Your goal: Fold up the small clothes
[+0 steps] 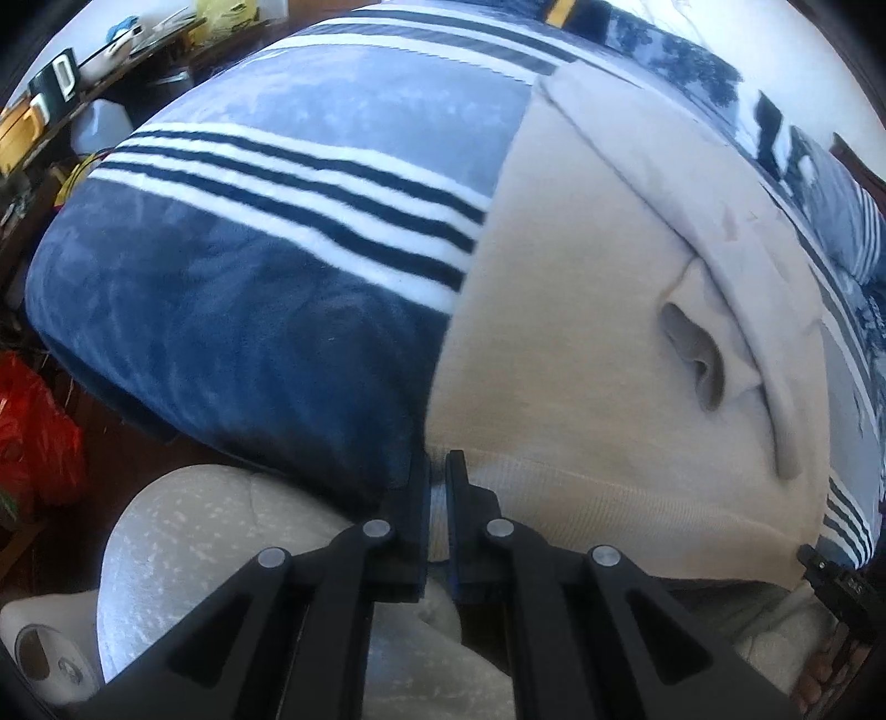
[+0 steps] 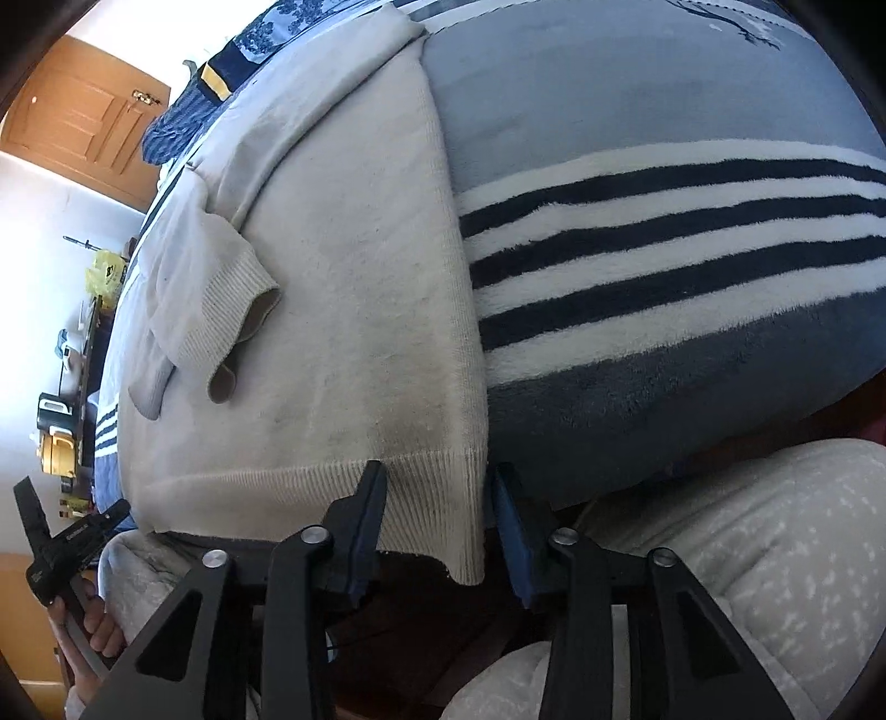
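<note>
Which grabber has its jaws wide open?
The right gripper: its jaws stand wide apart around the cream sweater at its hem corner. The left gripper has jaws almost together.

no readable text, small print on the other gripper (image 2: pixel 66 545) too blurred

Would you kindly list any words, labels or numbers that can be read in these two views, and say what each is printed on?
None can be read.
Left gripper: small white print on its black body, blurred.
Dark mug: large white shapes, not clearly letters.
Yellow packet: markings too small.
Sweater, blanket: no text.
</note>
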`<state>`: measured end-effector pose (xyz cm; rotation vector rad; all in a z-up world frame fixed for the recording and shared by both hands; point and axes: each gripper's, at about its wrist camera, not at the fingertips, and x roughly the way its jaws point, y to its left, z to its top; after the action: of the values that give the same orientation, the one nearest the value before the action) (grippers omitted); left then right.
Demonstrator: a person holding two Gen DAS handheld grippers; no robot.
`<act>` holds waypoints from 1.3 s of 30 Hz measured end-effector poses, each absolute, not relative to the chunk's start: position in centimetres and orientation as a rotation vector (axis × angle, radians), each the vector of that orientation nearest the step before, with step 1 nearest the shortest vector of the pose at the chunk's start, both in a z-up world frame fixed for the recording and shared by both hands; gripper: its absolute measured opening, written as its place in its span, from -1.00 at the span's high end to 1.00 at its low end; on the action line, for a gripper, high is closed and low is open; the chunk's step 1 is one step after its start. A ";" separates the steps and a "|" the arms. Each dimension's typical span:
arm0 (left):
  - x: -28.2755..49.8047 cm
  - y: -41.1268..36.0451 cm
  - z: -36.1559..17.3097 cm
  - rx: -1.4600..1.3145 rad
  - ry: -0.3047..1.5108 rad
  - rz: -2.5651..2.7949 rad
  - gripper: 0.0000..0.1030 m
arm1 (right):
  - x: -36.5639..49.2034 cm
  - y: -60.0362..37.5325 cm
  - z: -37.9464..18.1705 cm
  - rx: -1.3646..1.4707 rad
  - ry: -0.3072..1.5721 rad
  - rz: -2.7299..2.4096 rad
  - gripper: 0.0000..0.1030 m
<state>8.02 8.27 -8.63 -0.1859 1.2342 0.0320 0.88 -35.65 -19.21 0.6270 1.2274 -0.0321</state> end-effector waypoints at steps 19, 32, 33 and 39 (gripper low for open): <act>7.0 7.3 -7.4 -0.162 1.229 -0.012 0.94 | -1.0 -35.4 -16.4 0.598 1.165 -0.048 0.94; 6.5 6.6 -8.4 -0.067 1.329 -0.031 0.91 | -0.9 -35.7 -16.6 0.605 1.258 -0.120 0.87; 6.3 6.7 -7.8 -0.072 1.310 -0.036 0.79 | -1.1 -35.8 -16.8 0.651 1.254 -0.099 0.80; 5.5 7.1 -1.9 -0.105 1.126 -0.058 0.00 | -1.8 -37.5 -11.5 0.650 1.048 -0.098 -0.48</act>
<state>5.55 7.13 -1.94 -0.1049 1.1264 -0.0579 -1.83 -37.51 -11.50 0.6497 1.0479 -0.0977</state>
